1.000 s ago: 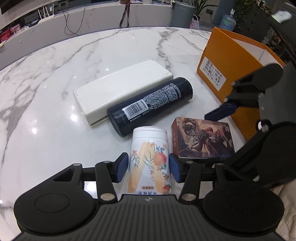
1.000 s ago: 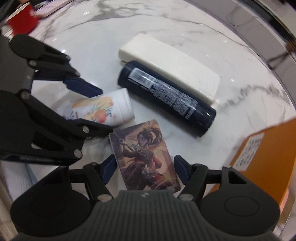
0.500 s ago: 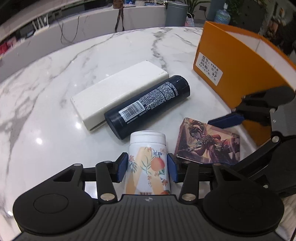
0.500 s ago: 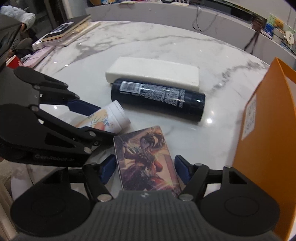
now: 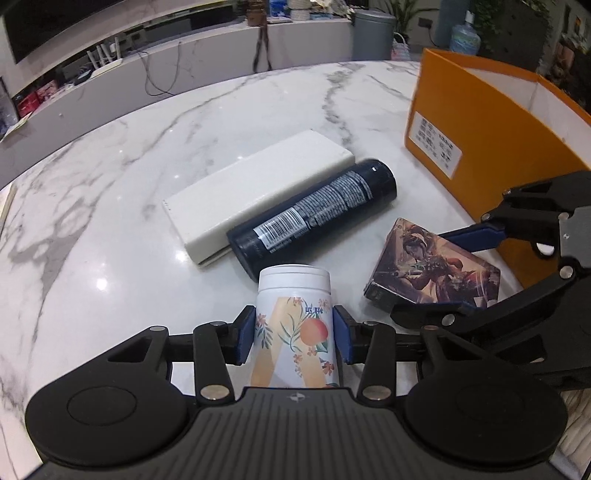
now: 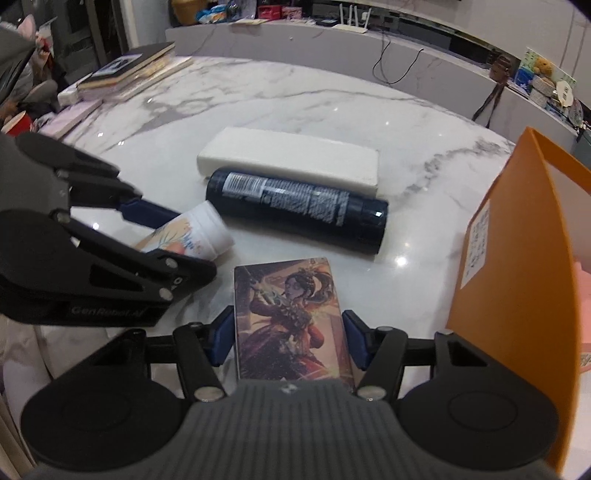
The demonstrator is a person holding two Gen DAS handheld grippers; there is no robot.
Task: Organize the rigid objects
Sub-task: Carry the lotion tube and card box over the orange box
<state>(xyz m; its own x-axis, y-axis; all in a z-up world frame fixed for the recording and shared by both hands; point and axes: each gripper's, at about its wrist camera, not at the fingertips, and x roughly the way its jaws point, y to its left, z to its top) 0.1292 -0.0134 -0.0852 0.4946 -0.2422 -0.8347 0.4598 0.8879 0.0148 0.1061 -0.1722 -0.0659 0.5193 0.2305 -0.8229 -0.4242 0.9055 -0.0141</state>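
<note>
My left gripper [image 5: 294,338] is shut on a white bottle with a peach print [image 5: 293,325] and holds it tilted above the marble table [image 5: 110,221]; the bottle also shows in the right wrist view [image 6: 195,234]. My right gripper [image 6: 289,338] is shut on a flat illustrated card box [image 6: 290,317], which also shows lifted in the left wrist view [image 5: 432,273]. A dark blue cylinder [image 5: 314,218] lies against a long white box [image 5: 258,184] in the middle of the table. An open orange box [image 5: 491,136] stands at the right.
Stacked books [image 6: 125,74] and a red cup [image 6: 18,123] sit at the table's far left in the right wrist view. A counter with cables and a grey bin [image 5: 373,35] runs behind the table.
Both grippers have lifted their objects off the table and risen. The views have tilted up, and the orange box now shows more fully.
</note>
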